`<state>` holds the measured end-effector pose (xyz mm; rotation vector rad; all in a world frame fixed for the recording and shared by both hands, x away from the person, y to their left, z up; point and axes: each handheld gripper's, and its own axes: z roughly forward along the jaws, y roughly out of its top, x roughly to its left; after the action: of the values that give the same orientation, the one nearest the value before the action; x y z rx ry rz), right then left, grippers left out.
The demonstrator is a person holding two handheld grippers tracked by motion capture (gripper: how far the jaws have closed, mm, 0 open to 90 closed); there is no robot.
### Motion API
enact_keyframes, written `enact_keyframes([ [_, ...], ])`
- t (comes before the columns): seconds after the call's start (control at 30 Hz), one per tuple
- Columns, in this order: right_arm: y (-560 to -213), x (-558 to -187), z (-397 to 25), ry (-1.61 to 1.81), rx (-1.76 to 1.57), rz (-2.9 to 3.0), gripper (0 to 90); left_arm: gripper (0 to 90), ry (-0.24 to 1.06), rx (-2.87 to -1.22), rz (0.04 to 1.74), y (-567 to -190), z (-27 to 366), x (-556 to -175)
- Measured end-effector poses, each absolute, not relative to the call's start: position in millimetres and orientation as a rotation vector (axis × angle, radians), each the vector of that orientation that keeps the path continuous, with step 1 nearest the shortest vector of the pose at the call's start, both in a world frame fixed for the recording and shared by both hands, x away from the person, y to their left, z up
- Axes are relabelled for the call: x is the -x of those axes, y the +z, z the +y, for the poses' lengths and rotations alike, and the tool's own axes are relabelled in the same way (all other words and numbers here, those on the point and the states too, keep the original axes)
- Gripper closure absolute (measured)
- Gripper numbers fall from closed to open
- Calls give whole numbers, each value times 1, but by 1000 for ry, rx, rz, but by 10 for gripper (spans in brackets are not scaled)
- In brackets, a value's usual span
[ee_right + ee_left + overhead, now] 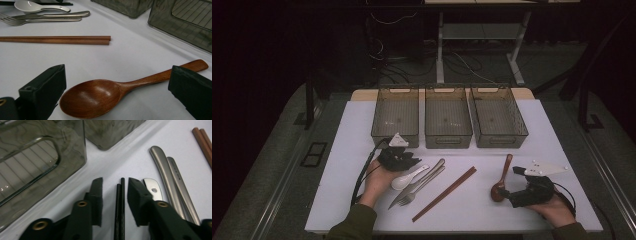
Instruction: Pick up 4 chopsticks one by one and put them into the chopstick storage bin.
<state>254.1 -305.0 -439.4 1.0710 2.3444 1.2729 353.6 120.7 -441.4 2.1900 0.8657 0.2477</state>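
Note:
Black chopsticks lie on the white table between the jaws of my left gripper, which is open around them without touching. In the high view the left gripper sits at the left, just in front of the left bin. A wooden spoon lies bowl up between the wide-apart jaws of my right gripper, also open. From above, the wooden spoon points away from the right gripper at the front right.
Three smoky plastic bins stand in a row at the back. A white spoon, a metal fork and knife and brown chopsticks lie across the middle. The left bin's wall is close to the left gripper.

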Motion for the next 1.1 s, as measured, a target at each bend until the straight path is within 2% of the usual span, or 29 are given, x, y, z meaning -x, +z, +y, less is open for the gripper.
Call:
enact_keyframes([
  [0.27, -439, -254, -306, 1276, -1074, 2339, 13, 407, 270, -2125, 869, -431, 133, -349],
  [0.4, -439, -254, -306, 1276, -1076, 2338, 13, 343, 252, -2067, 869, -427, 148, -342],
  [0.53, -439, -253, -307, 1282, -1079, 2341, 13, 285, 255, -2078, 853, -426, 158, -337],
  [0.9, -442, -253, -302, 1323, -1057, 2355, 13, 228, 270, -2061, 824, -422, 187, -311],
  [1.1, -442, -253, -301, 1331, -1064, 2350, 13, 266, 303, -2042, 827, -421, 198, -299],
])
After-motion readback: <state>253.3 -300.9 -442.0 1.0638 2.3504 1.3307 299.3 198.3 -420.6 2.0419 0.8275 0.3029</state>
